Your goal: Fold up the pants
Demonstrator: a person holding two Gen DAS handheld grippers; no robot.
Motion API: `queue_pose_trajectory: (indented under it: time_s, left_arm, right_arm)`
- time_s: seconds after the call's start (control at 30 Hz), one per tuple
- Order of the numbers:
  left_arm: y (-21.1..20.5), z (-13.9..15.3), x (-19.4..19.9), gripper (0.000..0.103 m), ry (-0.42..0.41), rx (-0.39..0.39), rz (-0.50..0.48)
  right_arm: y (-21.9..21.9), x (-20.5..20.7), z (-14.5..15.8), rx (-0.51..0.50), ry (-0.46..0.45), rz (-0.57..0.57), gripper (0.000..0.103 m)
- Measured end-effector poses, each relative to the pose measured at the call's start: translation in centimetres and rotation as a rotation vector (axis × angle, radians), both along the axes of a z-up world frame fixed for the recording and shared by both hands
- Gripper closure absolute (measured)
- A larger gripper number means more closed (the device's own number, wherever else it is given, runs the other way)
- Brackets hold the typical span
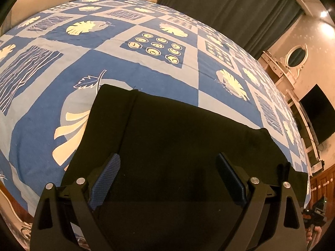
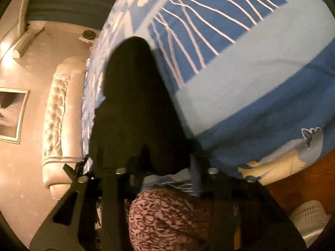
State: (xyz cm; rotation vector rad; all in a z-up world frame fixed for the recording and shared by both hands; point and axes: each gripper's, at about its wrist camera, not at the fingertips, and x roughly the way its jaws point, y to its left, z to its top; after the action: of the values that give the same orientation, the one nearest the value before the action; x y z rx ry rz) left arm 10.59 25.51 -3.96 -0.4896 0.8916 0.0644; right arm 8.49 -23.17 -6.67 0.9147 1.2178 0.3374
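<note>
Black pants [image 1: 178, 138] flat on blue bedspread [image 1: 146, 67]. Left gripper [image 1: 167, 179] released, fingers spread above pants. Right gripper [image 2: 161, 173] blurred, grip unclear.

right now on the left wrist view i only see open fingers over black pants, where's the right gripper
observer: The right gripper is at one end of the pants. Black cloth lies between its fingers, but blur hides whether it pinches.
operator: anything low down on that side
observer: A white basket sits low beside the corner of the bedspread.
operator: and past the pants
observer: A framed picture hangs on the wall, left of the pants in that view.
</note>
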Motion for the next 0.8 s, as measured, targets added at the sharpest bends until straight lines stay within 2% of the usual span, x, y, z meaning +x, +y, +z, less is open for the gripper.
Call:
queue_pose_trajectory:
  time_s: [0.07, 0.2, 0.23, 0.3, 0.4, 0.57, 0.6, 0.63, 0.7, 0.8]
  left_arm:
    - [-0.2, 0.0, 0.1, 0.012, 0.001, 0.012, -0.004]
    - [-0.3, 0.0, 0.1, 0.012, 0.003, 0.024, -0.013]
    - [-0.4, 0.0, 0.1, 0.012, 0.002, 0.021, -0.011]
    - [-0.2, 0.0, 0.2, 0.012, 0.001, 0.01, -0.006]
    - [-0.2, 0.0, 0.1, 0.012, -0.001, 0.007, -0.003]
    - [-0.2, 0.0, 0.2, 0.012, 0.0, 0.01, -0.008]
    - [-0.2, 0.0, 0.2, 0.012, -0.001, 0.01, -0.008]
    - [-0.2, 0.0, 0.2, 0.012, -0.001, 0.007, -0.007]
    - [-0.2, 0.0, 0.2, 0.012, -0.001, 0.004, -0.007]
    - [-0.1, 0.0, 0.2, 0.012, 0.0, 0.007, -0.009]
  right_arm:
    - [0.1, 0.1, -0.2, 0.002, -0.009, 0.001, 0.071]
    - [-0.4, 0.3, 0.8, 0.047, -0.034, 0.022, 0.059]
    - [-0.8, 0.6, 1.6, 0.048, -0.06, 0.02, 0.05]
    - [-1.7, 1.6, 2.9, 0.061, -0.098, 0.007, 0.04]
    - [-1.8, 4.8, 3.6, 0.072, -0.124, -0.016, 0.04]
    - [-1.2, 9.6, 2.2, 0.088, -0.095, -0.027, 0.04]
    - [-0.8, 10.3, 1.7, 0.081, -0.086, -0.024, 0.047]
    - [-0.8, 10.7, 1.4, 0.078, -0.082, -0.014, 0.06]
    - [-0.8, 11.4, 0.9, 0.025, -0.063, 0.001, 0.074]
    - [-1.2, 11.5, 0.5, 0.021, -0.059, -0.006, 0.074]
